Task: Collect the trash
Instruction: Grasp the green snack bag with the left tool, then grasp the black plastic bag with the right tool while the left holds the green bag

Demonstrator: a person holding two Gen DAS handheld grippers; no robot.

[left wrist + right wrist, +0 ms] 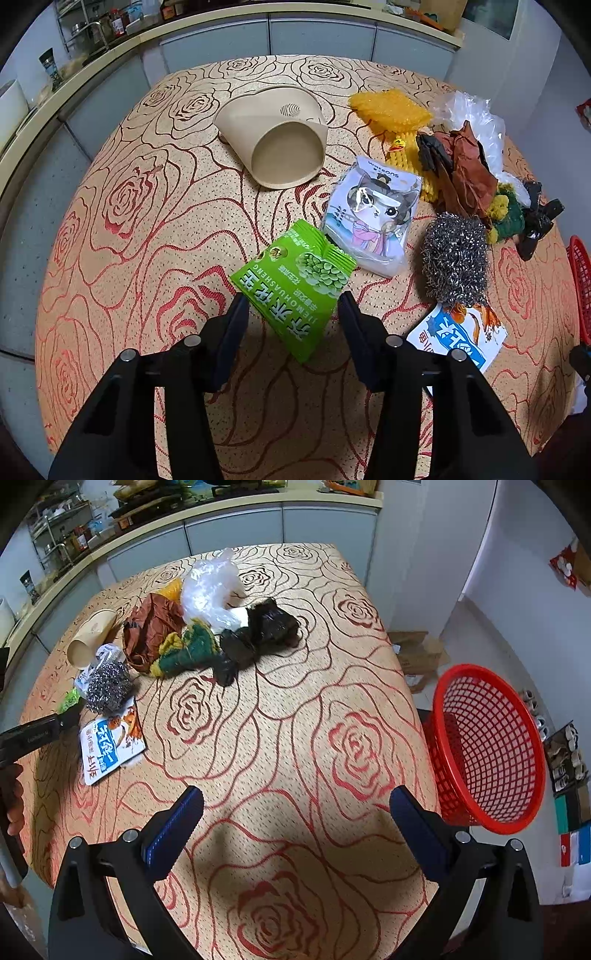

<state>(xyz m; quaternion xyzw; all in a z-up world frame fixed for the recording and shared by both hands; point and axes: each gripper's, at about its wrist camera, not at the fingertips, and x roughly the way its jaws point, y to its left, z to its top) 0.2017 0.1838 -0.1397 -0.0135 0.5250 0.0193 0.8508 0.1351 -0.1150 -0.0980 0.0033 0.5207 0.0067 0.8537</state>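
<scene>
Trash lies scattered on a table with a rose-pattern cloth [147,229]. My left gripper [293,306] is open, its fingers on either side of the near end of a green snack packet [295,280]. Beyond lie a cat-print pouch [373,218], a steel wool ball [456,258], a blue-and-white packet [458,336], a beige paper cup [277,140] on its side, yellow foam netting [391,110], brown wrapping [469,166] and clear plastic [476,118]. My right gripper [295,805] is open and empty above the bare cloth [280,738]. The red mesh basket [487,746] stands off the table's right edge.
A yellow-green scrubber [184,650] and black crumpled wrappers [258,631] lie mid-table. A kitchen counter [207,502] with jars runs behind the table. Cardboard boxes [417,653] sit on the floor at right. My left gripper's finger shows at the right wrist view's left edge [33,734].
</scene>
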